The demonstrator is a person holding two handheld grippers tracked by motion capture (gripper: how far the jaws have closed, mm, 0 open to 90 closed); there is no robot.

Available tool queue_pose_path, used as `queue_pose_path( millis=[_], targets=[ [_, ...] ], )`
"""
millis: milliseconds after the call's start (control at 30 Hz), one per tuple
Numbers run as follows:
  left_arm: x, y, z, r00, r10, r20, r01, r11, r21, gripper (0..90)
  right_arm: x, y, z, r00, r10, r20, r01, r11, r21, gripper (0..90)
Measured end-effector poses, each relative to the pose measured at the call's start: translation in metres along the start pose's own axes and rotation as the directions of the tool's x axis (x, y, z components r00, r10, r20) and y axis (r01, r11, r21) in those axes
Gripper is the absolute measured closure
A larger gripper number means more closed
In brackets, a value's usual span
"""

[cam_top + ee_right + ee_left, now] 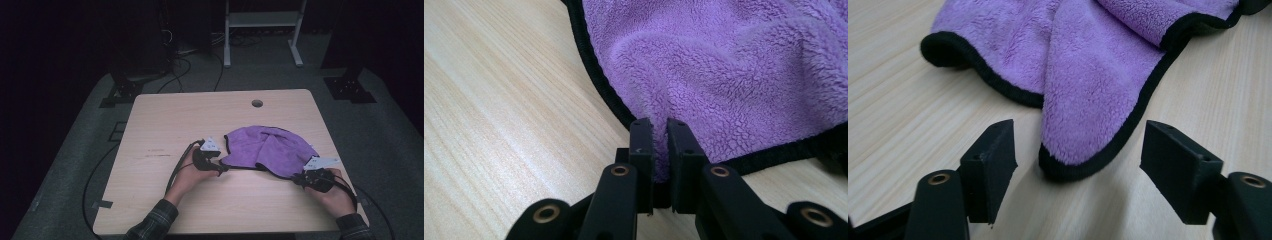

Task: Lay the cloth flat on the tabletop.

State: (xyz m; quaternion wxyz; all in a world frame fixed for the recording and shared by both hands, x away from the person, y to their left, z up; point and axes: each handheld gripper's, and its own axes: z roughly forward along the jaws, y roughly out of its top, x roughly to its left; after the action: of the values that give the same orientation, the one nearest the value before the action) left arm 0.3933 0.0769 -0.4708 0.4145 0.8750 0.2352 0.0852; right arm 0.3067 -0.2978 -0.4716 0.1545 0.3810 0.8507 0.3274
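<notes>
A purple fleece cloth [267, 147] with a black hem lies rumpled on the right half of the wooden table [165, 125]. My left gripper [221, 169] sits at the cloth's near left corner. In the left gripper view that corner [1083, 125] lies on the table between the two jaws, which stand apart and do not press it; the left gripper [1078, 165] is open. My right gripper [299, 179] is at the cloth's near right corner. In the right gripper view the right gripper [660, 135] is shut on a pinch of the cloth [724, 75].
A round cable hole [257, 103] is in the table near its far edge. Beyond the table stand a white frame [262, 30] and black stands with cables on the dark floor. Bare wood stretches over the table's left half.
</notes>
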Motion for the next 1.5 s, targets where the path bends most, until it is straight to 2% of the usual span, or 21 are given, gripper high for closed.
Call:
queue_pose_path(
  millis=[233, 367, 433, 500, 533, 600, 700, 867, 933, 967, 1033, 1067, 1100, 1133, 1233, 1267, 1300, 1333, 1367, 1467, 1500],
  targets=[
    [0.001, -0.001, 0.01, 0.9999, 0.01, 0.013, -0.011, 0.9997, 0.023, 35.7, 0.0, 0.0, 0.0, 1.0, 0.001, -0.006, -0.001, 1.0, 0.002, 82.0],
    [-0.001, 0.002, 0.013, 0.9994, 0.036, 0.001, -0.036, 0.9989, 0.029, 49.1, -0.001, 0.0, 0.0, 1.0, 0.001, -0.008, -0.001, 1.0, 0.005, 82.0],
    [-0.002, 0.002, 0.013, 0.9995, 0.03, -0.011, -0.029, 0.9991, 0.032, 59.8, -0.001, 0.0, 0.0, 1.0, 0.002, -0.008, -0.001, 1.0, 0.005, 82.0],
    [-0.002, 0.003, 0.012, 1.0, 0.009, -0.001, -0.009, 0.9993, 0.035, 70.5, -0.001, 0.0, 0.0, 1.0, 0.002, -0.009, -0.002, 1.0, 0.005, 82.0],
    [-0.001, 0.002, 0.01, 0.9996, -0.028, 0.009, 0.027, 0.999, 0.036, 74.7, -0.001, 0.0, 0.0, 1.0, 0.002, -0.008, -0.002, 1.0, 0.005, 82.0],
    [-0.001, 0.001, 0.009, 0.9992, -0.037, 0.014, 0.037, 0.9987, 0.035, 80.6, 0.0, 0.0, 0.0, 1.0, -0.002, -0.004, 0.002, 1.0, 0.003, 82.2],
    [-0.001, 0.002, 0.002, 0.9955, -0.091, 0.029, 0.09, 0.9958, 0.014, 83.0, 0.001, 0.001, 0.0, 1.0, -0.001, -0.002, 0.001, 1.0, 0.005, 82.5],
    [0.001, 0.005, -0.012, 0.9931, -0.111, 0.036, 0.112, 0.9935, -0.02, 83.7, 0.0, 0.002, -0.002, 1.0, 0.004, -0.003, -0.004, 1.0, 0.009, 83.6],
    [0.005, 0.005, -0.024, 0.9877, -0.151, 0.041, 0.153, 0.9869, -0.051, 83.9, 0.0, 0.003, -0.004, 1.0, 0.008, -0.004, -0.008, 1.0, -0.002, 83.8],
    [0.005, 0.005, -0.024, 0.9877, -0.151, 0.041, 0.153, 0.9869, -0.051, 84.0, -0.001, 0.004, -0.006, 0.9999, 0.011, -0.005, -0.011, 1.0, -0.012, 84.0],
    [0.01, 0.004, -0.038, 0.9801, -0.192, 0.048, 0.196, 0.9773, -0.08, 84.2, -0.002, 0.007, -0.01, 0.9999, 0.017, -0.001, -0.017, 0.999, -0.033, 84.2],
    [0.01, 0.004, -0.038, 0.9801, -0.192, 0.048, 0.196, 0.9773, -0.08, 84.2, -0.003, 0.009, -0.012, 0.9999, 0.013, 0.002, -0.012, 0.999, -0.044, 84.4],
    [0.013, 0.003, -0.047, 0.9773, -0.207, 0.043, 0.211, 0.972, -0.103, 84.2, -0.003, 0.01, -0.014, 0.9998, 0.019, 0.002, -0.019, 0.998, -0.053, 84.5],
    [0.013, 0.003, -0.047, 0.9773, -0.207, 0.043, 0.211, 0.972, -0.103, 84.2, -0.003, 0.01, -0.014, 0.9998, 0.019, 0.002, -0.019, 0.998, -0.053, 84.5],
    [0.02, 0.001, -0.069, 0.9751, -0.221, 0.019, 0.221, 0.9652, -0.139, 84.3, -0.008, 0.02, -0.02, 0.9996, 0.028, -0.009, -0.029, 0.995, -0.1, 84.6],
    [0.02, 0.001, -0.069, 0.9751, -0.221, 0.019, 0.221, 0.9652, -0.139, 84.3, -0.009, 0.023, -0.022, 0.9995, 0.031, -0.01, -0.031, 0.993, -0.115, 84.7],
    [0.024, 0.001, -0.081, 0.9729, -0.231, 0.011, 0.23, 0.9594, -0.164, 84.4, -0.01, 0.027, -0.023, 0.9995, 0.031, -0.009, -0.032, 0.991, -0.128, 84.7],
    [0.024, 0.001, -0.081, 0.9729, -0.231, 0.011, 0.23, 0.9594, -0.164, 84.5, -0.011, 0.031, -0.025, 0.9995, 0.029, -0.008, -0.03, 0.99, -0.141, 84.7],
    [0.027, 0.001, -0.091, 0.9716, -0.237, 0.0, 0.232, 0.9546, -0.186, 84.5, -0.012, 0.035, -0.026, 0.9996, 0.027, -0.006, -0.028, 0.988, -0.154, 84.8],
    [0.03, 0.001, -0.101, 0.9705, -0.241, -0.017, 0.232, 0.9515, -0.202, 84.6, -0.014, 0.043, -0.028, 0.9998, 0.022, -0.001, -0.022, 0.984, -0.176, 84.9],
    [0.034, -0.001, -0.11, 0.9667, -0.254, -0.029, 0.242, 0.9447, -0.221, 84.6, -0.017, 0.052, -0.029, 0.9998, 0.019, 0.005, -0.018, 0.98, -0.199, 84.9]
  ],
)
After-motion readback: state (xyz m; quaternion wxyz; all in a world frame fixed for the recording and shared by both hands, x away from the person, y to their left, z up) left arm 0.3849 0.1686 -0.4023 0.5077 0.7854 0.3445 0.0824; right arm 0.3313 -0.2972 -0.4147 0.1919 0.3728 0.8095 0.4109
